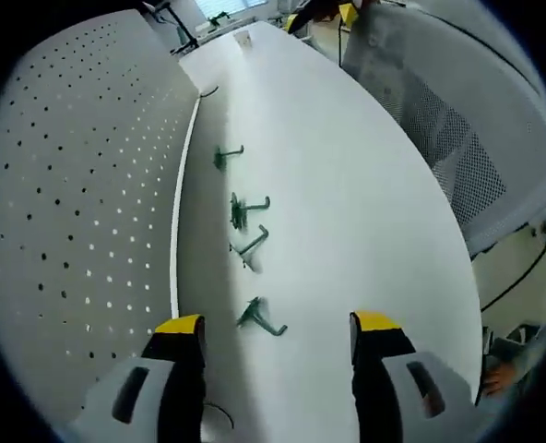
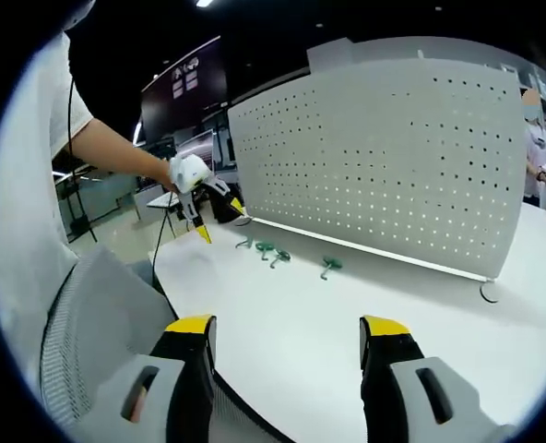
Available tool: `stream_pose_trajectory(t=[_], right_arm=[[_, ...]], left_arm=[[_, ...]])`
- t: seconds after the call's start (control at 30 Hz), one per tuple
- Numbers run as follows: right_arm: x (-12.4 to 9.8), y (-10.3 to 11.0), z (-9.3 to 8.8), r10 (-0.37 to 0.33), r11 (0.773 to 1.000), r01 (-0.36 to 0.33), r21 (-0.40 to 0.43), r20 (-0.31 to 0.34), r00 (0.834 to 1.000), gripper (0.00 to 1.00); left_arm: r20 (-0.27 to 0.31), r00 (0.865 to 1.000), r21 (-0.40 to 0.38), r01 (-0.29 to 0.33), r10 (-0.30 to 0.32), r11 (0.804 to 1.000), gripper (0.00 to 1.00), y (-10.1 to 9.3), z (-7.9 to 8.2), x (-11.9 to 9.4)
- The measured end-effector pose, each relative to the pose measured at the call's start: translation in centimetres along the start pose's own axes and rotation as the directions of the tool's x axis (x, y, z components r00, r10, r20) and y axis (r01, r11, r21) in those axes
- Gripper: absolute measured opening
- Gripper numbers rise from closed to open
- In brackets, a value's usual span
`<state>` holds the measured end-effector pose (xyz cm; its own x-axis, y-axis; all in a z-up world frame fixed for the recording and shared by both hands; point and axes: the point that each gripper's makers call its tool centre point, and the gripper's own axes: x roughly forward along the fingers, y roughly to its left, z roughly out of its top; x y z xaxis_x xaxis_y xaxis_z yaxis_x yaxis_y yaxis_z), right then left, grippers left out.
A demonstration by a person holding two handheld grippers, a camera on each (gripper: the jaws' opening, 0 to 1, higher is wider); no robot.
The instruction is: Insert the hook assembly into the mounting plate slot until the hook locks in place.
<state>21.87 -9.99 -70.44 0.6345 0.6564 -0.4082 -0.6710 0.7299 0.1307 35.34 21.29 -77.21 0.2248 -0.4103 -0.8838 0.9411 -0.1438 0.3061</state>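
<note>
Left gripper view: my left gripper (image 1: 278,337) is wide open, empty, above the nearest of four green hooks (image 1: 260,317) lying on the desk (image 1: 365,240) beside the pegboard (image 1: 79,203). Right gripper (image 2: 287,346) also open, empty. Nothing grasped or inserted yet; whole task remains.

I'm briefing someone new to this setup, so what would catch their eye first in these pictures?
First the big white perforated panel, standing upright along the far edge of the white table. Next, the small green hooks lying in a loose row on the table beside the panel's foot. In the right gripper view the left gripper hovers near the hooks, and both grippers' yellow-tipped jaws stand open and empty.
</note>
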Motion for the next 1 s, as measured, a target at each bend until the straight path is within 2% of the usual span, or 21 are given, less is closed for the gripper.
stream_pose_trajectory(t=[0.03,0.13,0.37,0.63,0.73,1.0], right_arm=[[0.0,0.0,0.0,0.000,1.000,0.000,0.000,-0.001,1.000,0.61],[0.0,0.0,-0.1,0.000,1.000,0.000,0.002,-0.004,1.000,0.61],[0.2,-0.1,-0.3,-0.001,1.000,0.001,0.009,-0.012,1.000,0.61],[0.4,-0.1,-0.6,0.002,1.000,-0.002,-0.008,-0.035,0.999,0.61],[0.4,-0.1,-0.6,0.003,1.000,-0.003,-0.008,-0.039,0.999,0.61],[0.5,-0.3,-0.7,-0.002,1.000,0.001,-0.006,-0.049,0.999,0.61]], left_arm=[[-0.003,1.000,0.003,0.006,-0.006,1.000,0.65,0.1,-0.1,0.0],[-0.044,0.998,0.088,0.043,-0.039,0.995,0.62,0.2,-0.8,0.3],[-0.073,0.993,0.135,0.100,-0.091,0.986,0.60,0.4,-1.4,1.1],[-0.130,0.982,0.221,0.162,-0.136,0.962,0.58,1.5,-2.6,1.6],[-0.133,0.980,0.225,0.178,-0.150,0.958,0.57,2.0,-2.8,1.8],[-0.169,0.969,0.293,0.226,-0.183,0.929,0.54,2.2,-3.3,2.5]])
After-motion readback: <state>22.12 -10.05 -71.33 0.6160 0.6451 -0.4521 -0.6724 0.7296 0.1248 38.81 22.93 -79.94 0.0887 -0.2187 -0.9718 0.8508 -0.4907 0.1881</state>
